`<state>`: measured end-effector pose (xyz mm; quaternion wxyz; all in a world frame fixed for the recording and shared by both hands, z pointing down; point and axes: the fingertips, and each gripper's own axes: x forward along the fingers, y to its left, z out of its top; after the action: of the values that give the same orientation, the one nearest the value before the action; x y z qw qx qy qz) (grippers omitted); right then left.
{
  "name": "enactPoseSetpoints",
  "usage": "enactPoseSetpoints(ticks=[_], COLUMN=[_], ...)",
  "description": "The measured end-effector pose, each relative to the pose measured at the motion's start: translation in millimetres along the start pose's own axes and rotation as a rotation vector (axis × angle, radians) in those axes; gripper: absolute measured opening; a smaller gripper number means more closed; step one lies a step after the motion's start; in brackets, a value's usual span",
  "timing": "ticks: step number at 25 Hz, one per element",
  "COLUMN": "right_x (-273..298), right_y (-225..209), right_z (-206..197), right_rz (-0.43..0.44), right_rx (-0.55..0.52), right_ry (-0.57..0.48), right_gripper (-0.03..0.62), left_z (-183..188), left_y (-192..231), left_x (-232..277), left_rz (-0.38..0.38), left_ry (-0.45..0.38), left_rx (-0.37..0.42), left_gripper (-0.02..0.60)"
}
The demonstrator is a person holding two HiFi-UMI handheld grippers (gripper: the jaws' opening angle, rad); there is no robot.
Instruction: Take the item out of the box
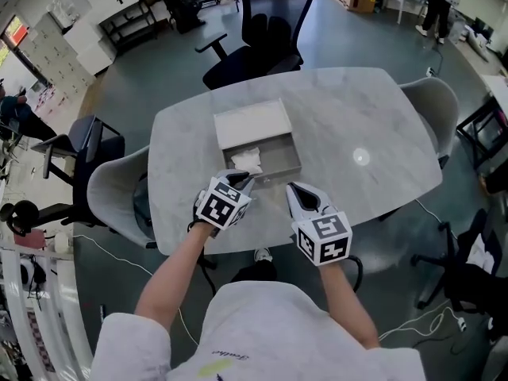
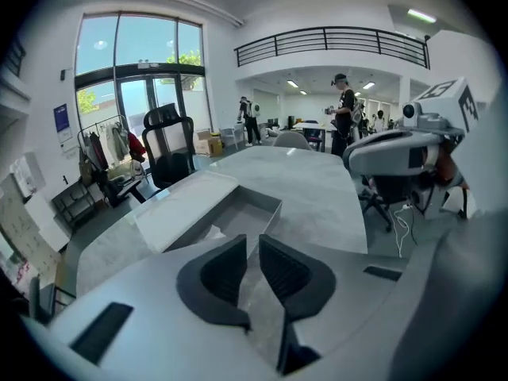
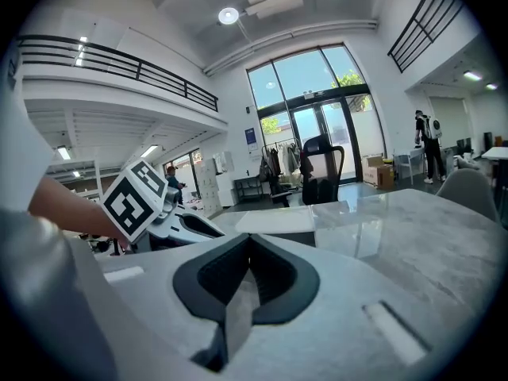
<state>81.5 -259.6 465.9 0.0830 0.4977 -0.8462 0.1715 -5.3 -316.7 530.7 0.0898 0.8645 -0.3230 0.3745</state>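
A shallow grey box (image 1: 282, 165) lies open on the marble table (image 1: 357, 117), with its white lid (image 1: 252, 124) slid to the far side. Crumpled white material, the item (image 1: 244, 161), sits in the box's left half. My left gripper (image 1: 240, 182) hovers at the box's near left corner, just short of the item, its jaws a narrow gap apart and empty. The left gripper view shows that gripper (image 2: 252, 240), the box (image 2: 266, 213) and the item (image 2: 213, 232) ahead. My right gripper (image 1: 295, 190) is shut and empty near the box's near right corner; the right gripper view shows its jaws (image 3: 249, 238) together.
A black office chair (image 1: 262, 30) stands at the table's far side. Grey chairs flank it at the left (image 1: 111, 189) and the right (image 1: 432, 105). The table's near edge runs under my forearms. People stand far off in the room (image 2: 345, 109).
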Motion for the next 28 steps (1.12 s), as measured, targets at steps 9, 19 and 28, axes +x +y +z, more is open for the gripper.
enactPoseSetpoints(ticks=[9, 19, 28], right_x=[37.7, 60.2, 69.9], right_y=[-17.0, -34.8, -46.0], right_z=[-1.0, -6.7, -10.1], right_rz=[-0.026, -0.080, -0.128], right_rx=[0.036, 0.068, 0.101], right_ry=[0.026, 0.063, 0.075], right_gripper=[0.005, 0.005, 0.005], left_z=[-2.3, -16.7, -35.5], left_y=[30.6, 48.5, 46.5], left_x=[44.4, 76.7, 101.0], left_rz=[-0.085, -0.171, -0.247], left_ry=[0.085, 0.193, 0.267], left_rx=[0.149, 0.271, 0.383], left_gripper=[0.041, 0.087, 0.101])
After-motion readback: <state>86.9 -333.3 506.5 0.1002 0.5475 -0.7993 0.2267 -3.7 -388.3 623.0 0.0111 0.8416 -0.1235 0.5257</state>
